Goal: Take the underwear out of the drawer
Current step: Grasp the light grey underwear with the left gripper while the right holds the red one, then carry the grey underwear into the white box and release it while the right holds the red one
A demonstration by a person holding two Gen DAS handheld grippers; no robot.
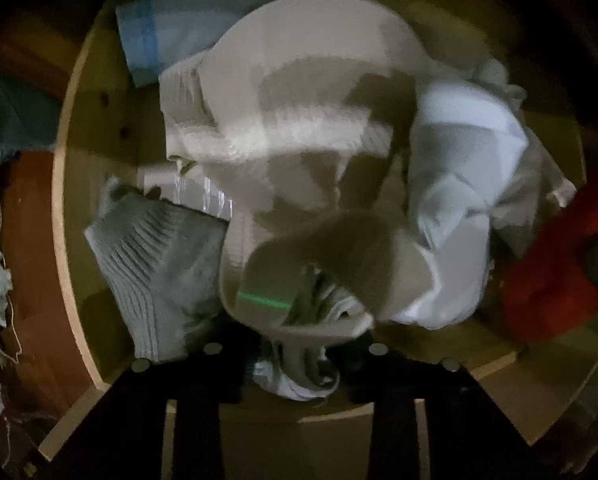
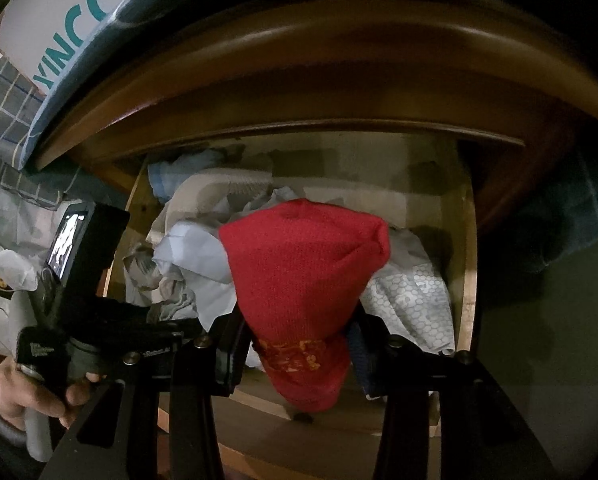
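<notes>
My right tongs [image 2: 299, 344] clamp a red knitted garment [image 2: 303, 264] over the wooden drawer [image 2: 469, 240]; my left tongs [image 1: 295, 360] pinch beige ribbed underwear [image 1: 299, 128] among crumpled white cloth [image 1: 459, 184] inside.

— In the drawer [image 1: 65, 208]?
— Heaped garments [image 1: 299, 128], folded sock [image 1: 155, 264] at left, crumpled cloth [image 1: 467, 184] at right.
— In front?
— Knit piece [image 2: 303, 280] between right gripper [image 2: 299, 344] fingers, before the drawer; left gripper [image 1: 295, 360] above the heap.
</notes>
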